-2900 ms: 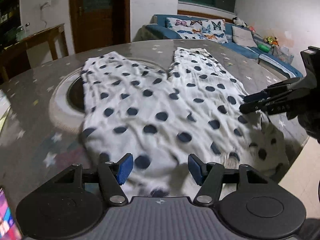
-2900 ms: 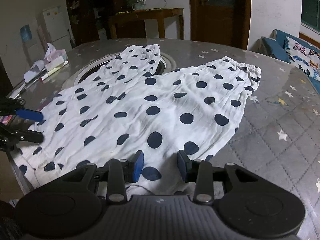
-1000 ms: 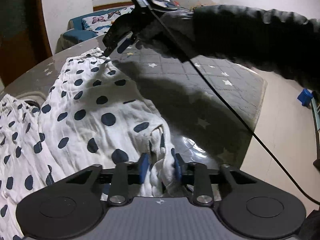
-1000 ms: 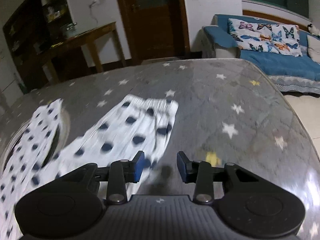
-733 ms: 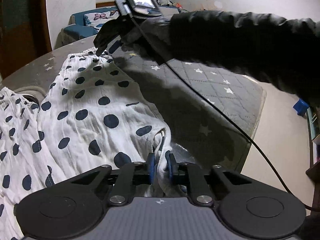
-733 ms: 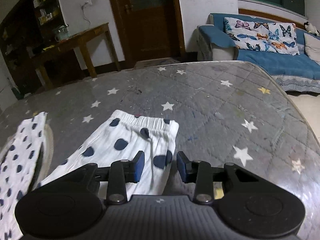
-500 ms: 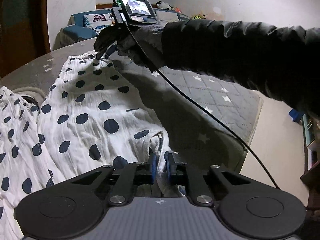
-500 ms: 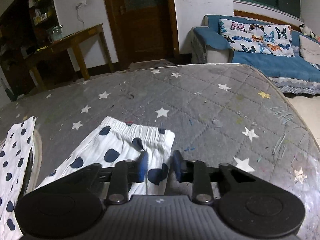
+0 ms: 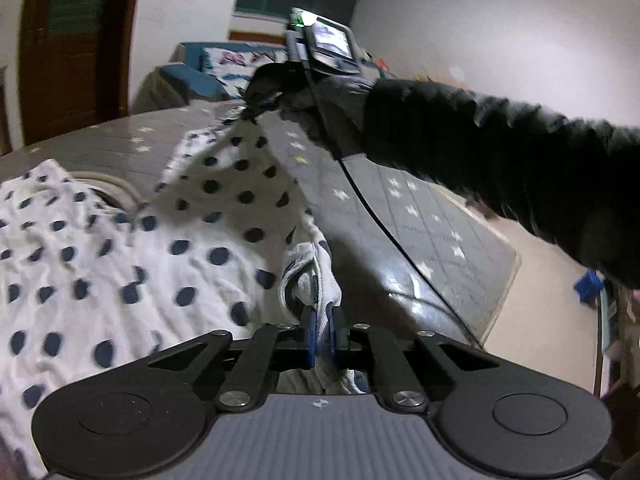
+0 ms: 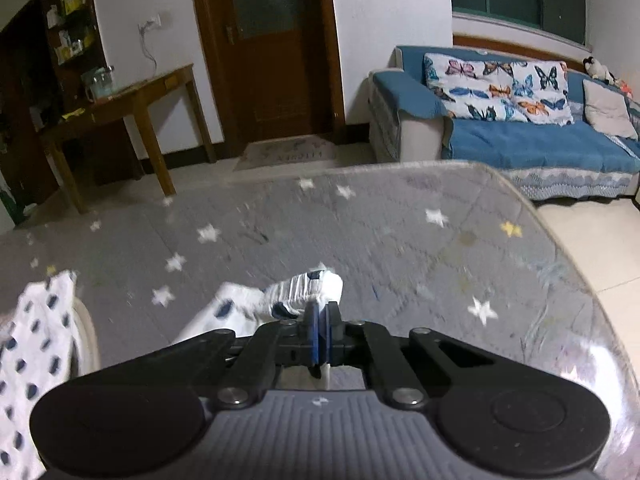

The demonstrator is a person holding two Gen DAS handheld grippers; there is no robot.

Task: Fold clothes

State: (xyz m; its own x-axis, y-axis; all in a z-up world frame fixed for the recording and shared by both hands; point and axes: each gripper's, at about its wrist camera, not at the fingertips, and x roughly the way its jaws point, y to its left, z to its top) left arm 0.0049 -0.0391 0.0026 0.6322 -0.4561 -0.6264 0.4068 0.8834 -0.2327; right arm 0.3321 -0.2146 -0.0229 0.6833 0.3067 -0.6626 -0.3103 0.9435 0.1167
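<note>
White trousers with dark blue dots (image 9: 192, 248) lie on a grey star-patterned table (image 9: 432, 236). My left gripper (image 9: 321, 334) is shut on a bunched near edge of the trousers. My right gripper (image 10: 320, 336) is shut on the cuff of one trouser leg (image 10: 304, 288) and holds it above the table. In the left wrist view the right gripper (image 9: 256, 110) shows at the far end, pulling that leg up taut. The other leg (image 10: 36, 320) lies flat at the left.
The table (image 10: 400, 240) has a round inset ring (image 9: 108, 188) under the trousers. Its edge runs along the right. A blue sofa (image 10: 520, 136), a wooden side table (image 10: 132, 96) and a door (image 10: 272, 48) stand beyond. A black cable (image 9: 372, 216) hangs from the right gripper.
Both grippers closed on the trousers: the left on the near edge, the right on the leg cuff. Both have lifted, and the right-hand leg is now raised off the table.
</note>
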